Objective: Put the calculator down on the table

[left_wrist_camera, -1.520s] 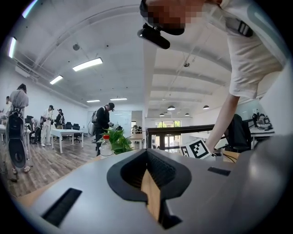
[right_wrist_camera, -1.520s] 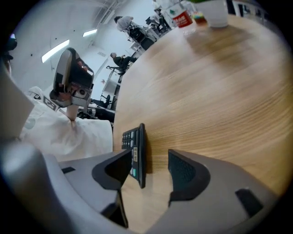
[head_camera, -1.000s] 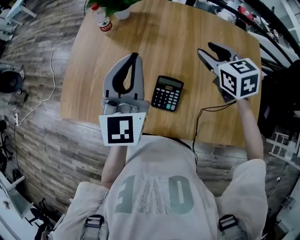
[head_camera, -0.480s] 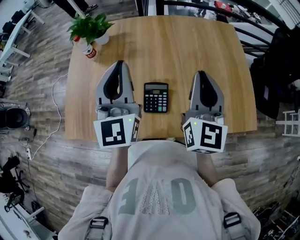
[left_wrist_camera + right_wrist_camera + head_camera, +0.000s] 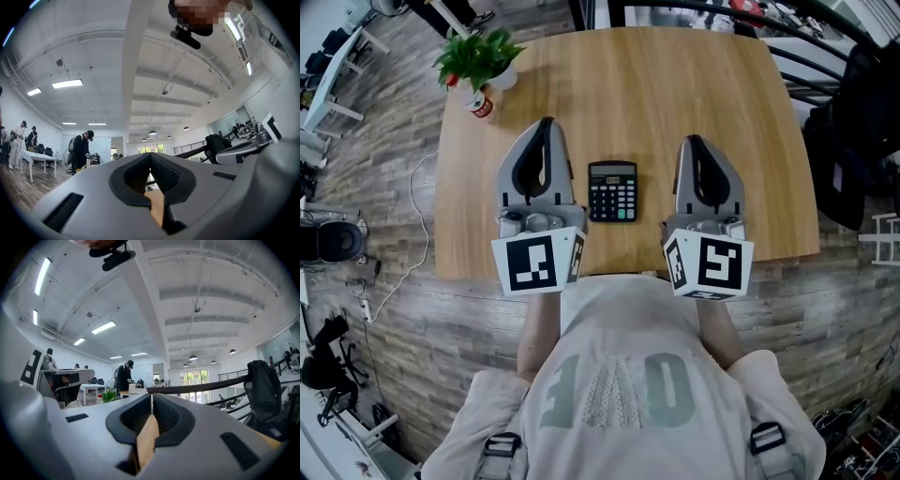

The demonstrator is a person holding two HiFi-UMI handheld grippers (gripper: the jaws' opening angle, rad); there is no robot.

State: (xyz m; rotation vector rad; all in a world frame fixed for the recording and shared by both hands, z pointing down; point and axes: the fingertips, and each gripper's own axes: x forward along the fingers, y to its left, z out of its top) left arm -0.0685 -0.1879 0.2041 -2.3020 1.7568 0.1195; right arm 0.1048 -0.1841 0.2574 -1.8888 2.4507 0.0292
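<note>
Black plastic calculator w/ grey keys lies flat on the light wooden table, display end away from the person. It touches neither tool. Judging by looks, it's light, w/ a stiff shell that is smooth and prob. a bit slippery. If re-picked, pinch across its two long side edges at mid-body, not on the keys or display. The grey left gripper sits just left of the calc. Its jaws are pressed together w/ nothing in them. The grey right gripper sits just right of the calc. Its jaws have just closed, tips meeting, empty. A small green potted plant stands well beyond the calc, far-left. Put-down looks done.
</note>
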